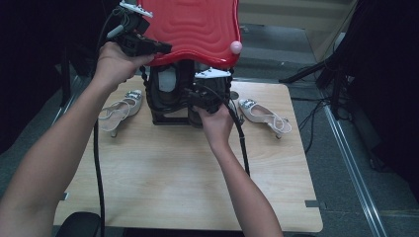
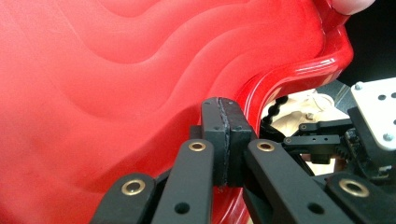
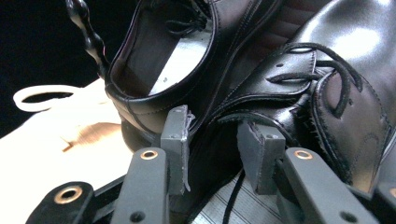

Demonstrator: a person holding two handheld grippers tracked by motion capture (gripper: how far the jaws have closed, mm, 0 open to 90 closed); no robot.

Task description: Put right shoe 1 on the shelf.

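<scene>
Dark floor and black gear ring my table [image 1: 163,192], whose near half lies bare wood, with open room between my two forearms. At the far edge stands a black box [image 1: 165,117] with its red lid [image 1: 197,29] swung up; the lid's wavy rim hangs over the box, and a pink knob [image 1: 236,47] sits at its right corner. My left gripper [image 1: 160,48] is up at the lid's lower left edge, jaws closed tight; in the left gripper view the pads [image 2: 219,135] meet flat against each other right at the red rim. Inside the box lie two black shoes [image 3: 299,79], crowded side by side. My right gripper [image 1: 197,96] reaches in low at the box's front, jaws parted partway, the pads [image 3: 176,144] standing apart at the shoes' edges and pressing on neither. One pale heeled sandal [image 1: 121,109] lies left of the box, another [image 1: 264,116] lies right, both near the table's far edge.
</scene>
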